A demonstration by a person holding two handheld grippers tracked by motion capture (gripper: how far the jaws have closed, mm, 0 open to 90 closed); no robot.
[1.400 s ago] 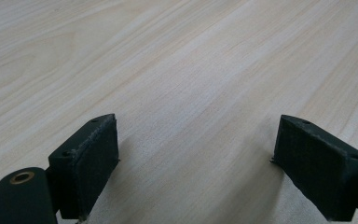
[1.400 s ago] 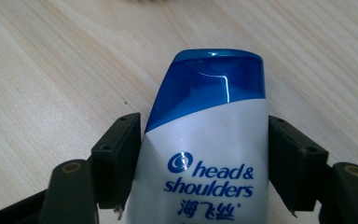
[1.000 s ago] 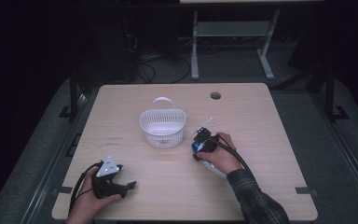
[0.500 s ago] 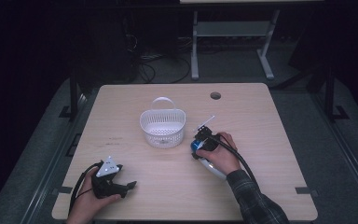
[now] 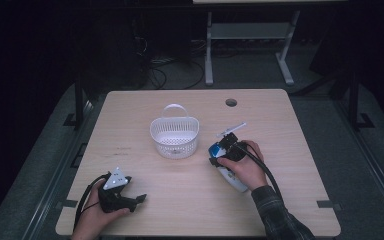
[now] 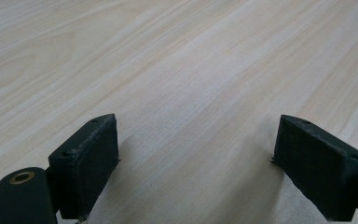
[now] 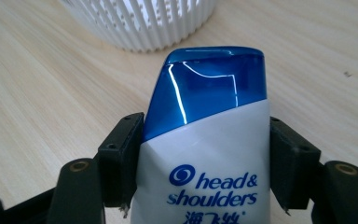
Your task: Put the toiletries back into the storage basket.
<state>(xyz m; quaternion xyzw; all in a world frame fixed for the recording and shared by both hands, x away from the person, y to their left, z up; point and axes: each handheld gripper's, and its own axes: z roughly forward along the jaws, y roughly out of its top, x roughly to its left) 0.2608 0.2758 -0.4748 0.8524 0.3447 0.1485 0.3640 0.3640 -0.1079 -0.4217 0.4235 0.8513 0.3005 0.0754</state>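
Basket empty; right hand-held gripper clamps shampoo bottle; left hand-held gripper spread wide.

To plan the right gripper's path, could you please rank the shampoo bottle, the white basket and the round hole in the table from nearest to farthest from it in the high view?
1. Shampoo bottle: clamped in the right gripper.
2. White basket: just to its left, mid-table.
3. Round hole: beyond it, near the table's far edge.

Dim lab: bare table, cables
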